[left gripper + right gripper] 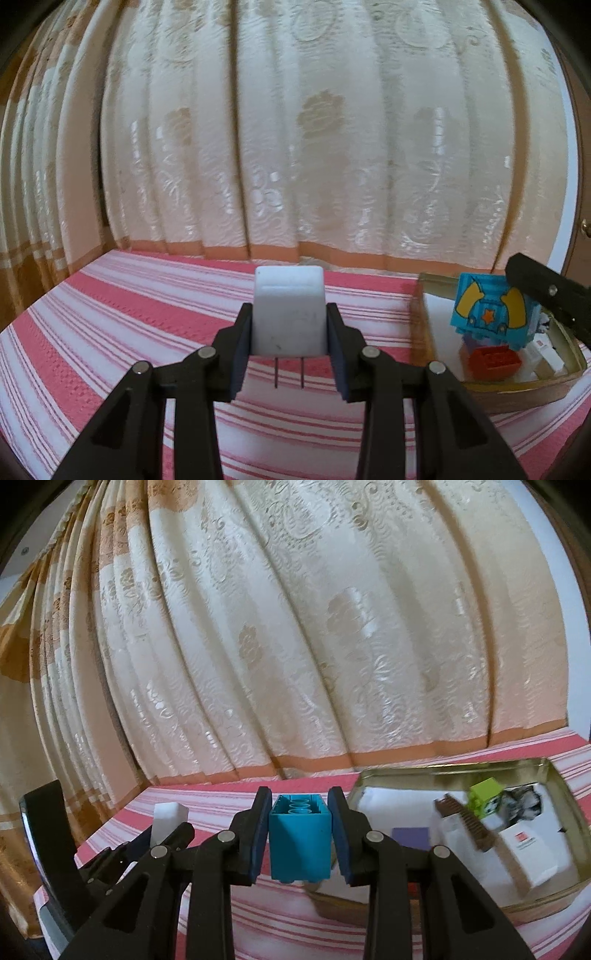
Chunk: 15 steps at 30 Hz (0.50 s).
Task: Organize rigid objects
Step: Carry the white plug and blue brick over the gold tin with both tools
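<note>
The shiny gold metal tin (pixel 554 775) is sitting on the pink striped cloth (pixel 129 314). The left gripper (pixel 290 332) is squeezing a white plastic plug (pixel 289 310), hard and light, by its flat sides. The right gripper (pixel 300 832) is squeezing a small blue plastic toy brick (pixel 299 845), hard and smooth, above the tin's near edge.

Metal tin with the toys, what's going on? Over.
Left gripper shut on white plug adapter. Right gripper shut on blue plastic brick. Gold metal tin ahead, partly filled.
</note>
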Available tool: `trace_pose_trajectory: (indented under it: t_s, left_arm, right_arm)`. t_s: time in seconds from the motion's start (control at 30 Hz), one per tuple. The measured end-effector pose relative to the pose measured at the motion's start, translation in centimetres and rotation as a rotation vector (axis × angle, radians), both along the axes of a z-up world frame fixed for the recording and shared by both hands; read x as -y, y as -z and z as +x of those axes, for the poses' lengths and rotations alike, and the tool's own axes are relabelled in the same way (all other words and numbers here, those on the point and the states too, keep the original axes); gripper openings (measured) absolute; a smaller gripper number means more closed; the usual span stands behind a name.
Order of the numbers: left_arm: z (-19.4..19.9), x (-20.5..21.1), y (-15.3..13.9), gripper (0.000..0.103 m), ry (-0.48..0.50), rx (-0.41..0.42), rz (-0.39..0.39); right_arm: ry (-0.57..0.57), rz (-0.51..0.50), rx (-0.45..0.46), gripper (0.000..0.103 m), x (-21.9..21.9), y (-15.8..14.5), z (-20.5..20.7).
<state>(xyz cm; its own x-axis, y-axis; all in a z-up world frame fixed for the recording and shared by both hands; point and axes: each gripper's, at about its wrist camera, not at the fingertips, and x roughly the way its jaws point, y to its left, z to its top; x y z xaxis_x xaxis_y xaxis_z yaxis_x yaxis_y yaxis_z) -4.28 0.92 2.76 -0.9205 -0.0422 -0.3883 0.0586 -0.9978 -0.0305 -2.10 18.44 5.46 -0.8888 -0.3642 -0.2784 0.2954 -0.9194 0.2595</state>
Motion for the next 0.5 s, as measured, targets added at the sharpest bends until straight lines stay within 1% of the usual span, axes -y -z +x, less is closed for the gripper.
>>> trace_pose_trajectory:
  t_s: [0.5]
  left_arm:
    - [0.2, -8.6, -1.5, 0.037, 0.117, -0.035, -0.032]
  right_arm:
    - [0.126, -0.024, -0.020, 0.034, -8.0, -0.5, -0.2]
